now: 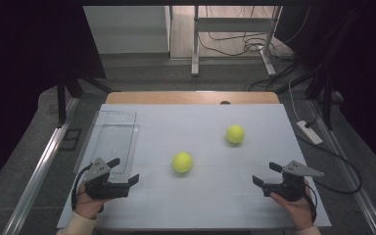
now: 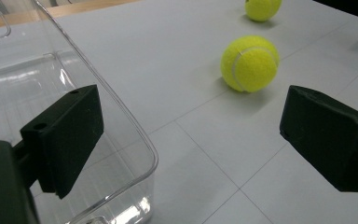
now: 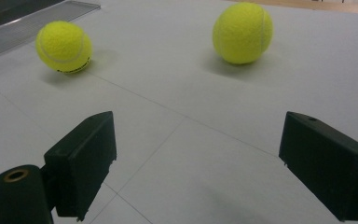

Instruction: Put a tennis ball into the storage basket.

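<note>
Two tennis balls lie apart on the white desk (image 1: 215, 196), the nearer ball (image 1: 182, 162) mid-desk and the farther ball (image 1: 235, 133) beyond it to the right, with bare surface between them and both claws. The left claw (image 1: 125, 171) and right claw (image 1: 264, 173) are each spread wide, gripping nothing. A clear plastic tray (image 1: 111, 138) at the desk's left edge looks empty, though glare makes that hard to confirm; one left jaw hangs over its near corner.

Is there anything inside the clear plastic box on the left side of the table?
The clear plastic box looks empty: its bare floor shows through the walls. Both tennis balls lie outside on the table. One left tong covers a small patch of it.
</note>
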`<state>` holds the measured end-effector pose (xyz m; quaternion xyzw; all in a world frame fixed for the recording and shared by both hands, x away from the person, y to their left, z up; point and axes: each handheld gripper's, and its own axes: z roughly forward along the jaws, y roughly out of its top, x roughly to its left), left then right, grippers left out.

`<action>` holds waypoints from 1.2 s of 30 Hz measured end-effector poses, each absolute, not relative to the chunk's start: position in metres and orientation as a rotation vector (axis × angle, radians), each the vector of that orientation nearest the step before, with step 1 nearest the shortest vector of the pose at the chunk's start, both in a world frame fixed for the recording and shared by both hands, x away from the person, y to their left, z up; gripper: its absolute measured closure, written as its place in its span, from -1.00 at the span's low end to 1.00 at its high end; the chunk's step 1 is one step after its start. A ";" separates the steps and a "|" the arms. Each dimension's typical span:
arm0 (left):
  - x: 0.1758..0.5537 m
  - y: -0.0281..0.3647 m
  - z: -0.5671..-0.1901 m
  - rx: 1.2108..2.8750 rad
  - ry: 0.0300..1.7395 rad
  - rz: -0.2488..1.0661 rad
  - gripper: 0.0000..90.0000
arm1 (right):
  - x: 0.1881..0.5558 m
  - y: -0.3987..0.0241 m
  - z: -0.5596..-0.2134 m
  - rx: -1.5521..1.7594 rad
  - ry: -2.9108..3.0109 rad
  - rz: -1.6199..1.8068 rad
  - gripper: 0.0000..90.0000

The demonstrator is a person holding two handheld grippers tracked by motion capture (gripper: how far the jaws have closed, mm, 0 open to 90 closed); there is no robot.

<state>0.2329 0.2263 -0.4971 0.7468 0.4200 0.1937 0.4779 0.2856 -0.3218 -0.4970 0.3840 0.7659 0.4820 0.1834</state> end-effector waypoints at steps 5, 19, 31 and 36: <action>0.232 0.227 -0.496 1.825 1.021 0.480 -0.85 | 0.289 -0.321 -0.499 1.082 2.165 1.357 -0.75; 0.230 0.229 -0.497 1.822 1.024 0.488 -0.84 | 0.289 -0.320 -0.498 1.087 2.159 1.336 -0.74; 0.233 0.225 -0.500 1.838 1.021 0.483 -0.85 | 0.286 -0.318 -0.495 1.075 2.155 1.343 -0.74; 0.233 0.226 -0.498 1.832 1.022 0.486 -0.85 | 0.286 -0.315 -0.495 1.066 2.161 1.343 -0.74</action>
